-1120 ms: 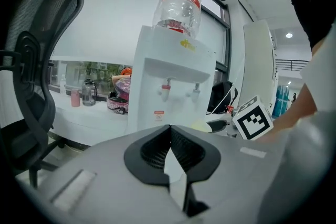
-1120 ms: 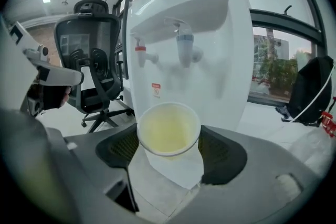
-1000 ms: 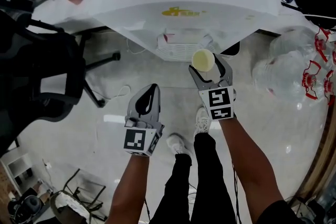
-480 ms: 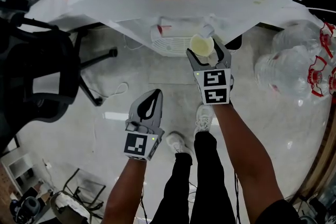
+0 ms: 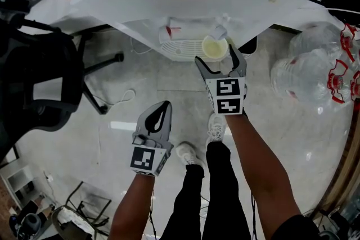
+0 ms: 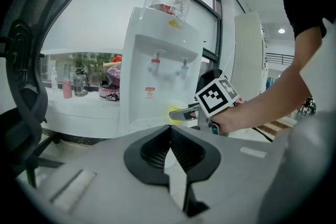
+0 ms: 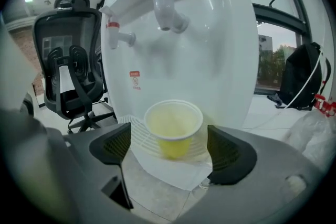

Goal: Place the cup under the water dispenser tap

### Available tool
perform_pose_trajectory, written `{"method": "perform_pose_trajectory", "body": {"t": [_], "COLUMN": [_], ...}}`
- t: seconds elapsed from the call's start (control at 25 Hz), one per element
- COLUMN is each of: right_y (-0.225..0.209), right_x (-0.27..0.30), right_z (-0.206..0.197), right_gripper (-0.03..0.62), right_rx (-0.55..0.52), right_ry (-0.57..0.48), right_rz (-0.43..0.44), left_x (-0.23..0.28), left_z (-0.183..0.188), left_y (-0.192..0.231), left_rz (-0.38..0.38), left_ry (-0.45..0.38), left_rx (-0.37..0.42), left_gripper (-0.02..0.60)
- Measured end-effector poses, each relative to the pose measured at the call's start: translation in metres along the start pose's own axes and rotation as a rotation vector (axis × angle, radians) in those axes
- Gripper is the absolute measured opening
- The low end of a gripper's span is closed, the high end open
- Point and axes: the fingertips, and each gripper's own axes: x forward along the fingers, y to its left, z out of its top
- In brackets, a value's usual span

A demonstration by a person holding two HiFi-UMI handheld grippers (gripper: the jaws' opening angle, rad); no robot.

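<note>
Opens the right gripper point(image 5: 218, 60) around the cup point(image 7: 173, 126), pads off it. Stands the cup upright by the right edge of the drip tray point(image 7: 137, 136), under the pale tap point(image 7: 167, 8). Holds the left gripper point(image 6: 169, 150) closed, empty. May tip the light cup by pulling back crooked and bumping it with a jaw

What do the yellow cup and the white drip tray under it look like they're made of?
Small yellow cup: probably thin plastic, semi-translucent; light glows through its wall, and the rim is thin and rolled. White slatted drip tray: likely moulded plastic, matte; its slats show no metallic shine.
</note>
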Motion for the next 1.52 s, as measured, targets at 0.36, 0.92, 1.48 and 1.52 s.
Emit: {"method": "perform_pose_trajectory", "body": {"t": [0.36,0.92,1.48,1.52], "right_y": [0.017,0.059,0.102,0.106], "right_x": [-0.08,-0.28,-0.391,-0.395], "right_z": [0.014,0.093,0.207,0.209], "right_gripper": [0.442,0.029,0.002,0.002], "right_rx": [-0.009,0.014,-0.036,-0.042], "right_ry": [-0.076,-0.145,-0.289,-0.283], "right_rz": [0.057,0.066,0.084,0.09], "left_x": [-0.019,-0.098,-0.193,-0.197], "left_z": [0.03,0.116,0.231,0.234], "left_y": [-0.012,-0.068,-0.1,-0.1], "left_rz": [0.005,-0.094,-0.111,-0.111], "left_ry": [0.027,-0.071,-0.132,-0.139], "left_rx": [-0.017,-0.11,0.008,0.017], "left_gripper": [0.015,0.025,0.015,0.015]}}
